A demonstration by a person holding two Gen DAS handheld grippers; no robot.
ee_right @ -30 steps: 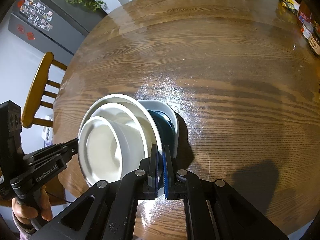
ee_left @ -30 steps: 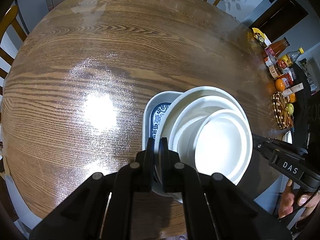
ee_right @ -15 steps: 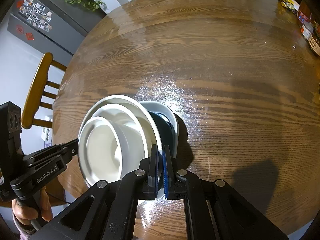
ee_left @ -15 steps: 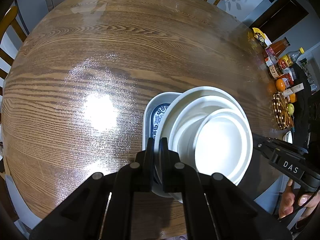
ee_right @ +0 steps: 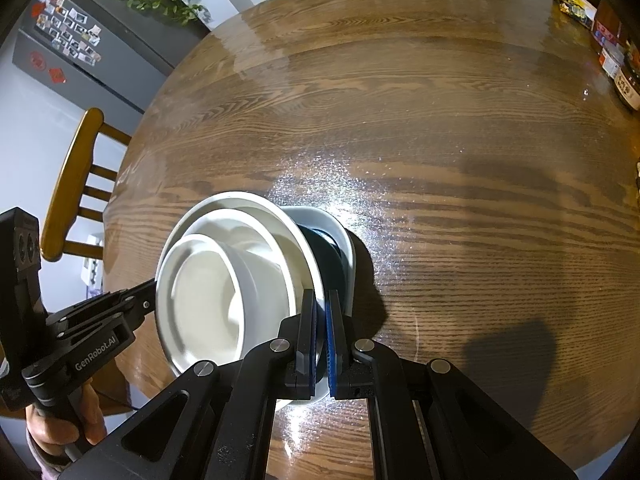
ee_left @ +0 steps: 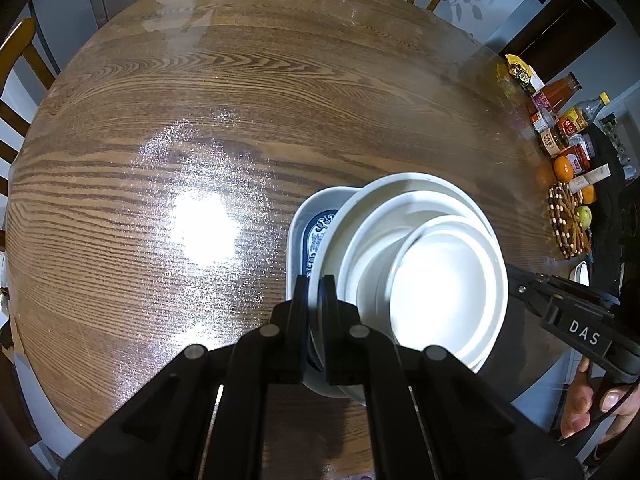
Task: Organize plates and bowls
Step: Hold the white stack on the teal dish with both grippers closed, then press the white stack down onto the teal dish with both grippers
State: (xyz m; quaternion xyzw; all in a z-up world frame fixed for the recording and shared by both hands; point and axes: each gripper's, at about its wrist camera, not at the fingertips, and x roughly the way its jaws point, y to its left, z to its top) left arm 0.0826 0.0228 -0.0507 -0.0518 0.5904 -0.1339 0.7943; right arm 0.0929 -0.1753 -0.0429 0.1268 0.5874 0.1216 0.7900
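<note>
A stack of dishes is at the near side of the round wooden table (ee_left: 200,100). A small white bowl (ee_left: 440,280) sits in a wider white bowl (ee_left: 372,240). Both rest on a large white plate (ee_left: 400,180), which lies over a white dish with a blue pattern (ee_left: 316,232). My left gripper (ee_left: 313,288) is shut on the plate's left rim. My right gripper (ee_right: 321,300) is shut on the opposite rim of the plate (ee_right: 240,200), its right finger inside the blue-patterned dish (ee_right: 340,240). A dark shadow lies beside the stack. Whether the stack touches the table I cannot tell.
Sauce bottles and jars (ee_left: 560,120), oranges (ee_left: 563,168) and a woven trivet (ee_left: 566,224) crowd the table's right edge. Wooden chairs (ee_right: 68,184) stand around the table. A fridge with magnets (ee_right: 60,48) is at the back left. A hand (ee_left: 592,400) holds the right gripper's handle.
</note>
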